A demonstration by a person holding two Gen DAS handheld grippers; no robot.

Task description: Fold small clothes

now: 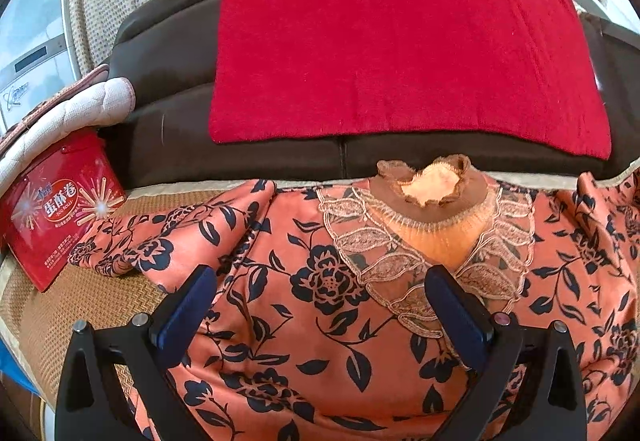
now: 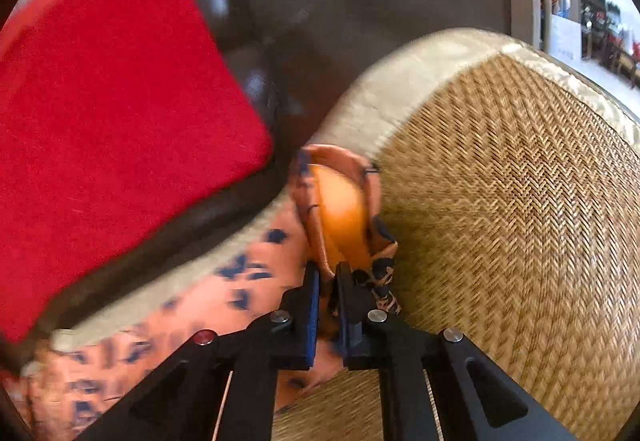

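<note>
Blouse (image 1: 320, 281) flat on woven mat (image 2: 500, 201), left tool (image 1: 320, 305) spread wide above it, right tool (image 2: 328, 281) clenched on sleeve (image 2: 340, 209)

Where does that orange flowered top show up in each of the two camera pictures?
Left wrist view: the flowered top fills the lower half, spread flat, collar toward the sofa, under the open left gripper.
Right wrist view: lower left and centre, one bunched part pinched in the right gripper.
Shared landmark: the red cloth on the dark sofa.
</note>
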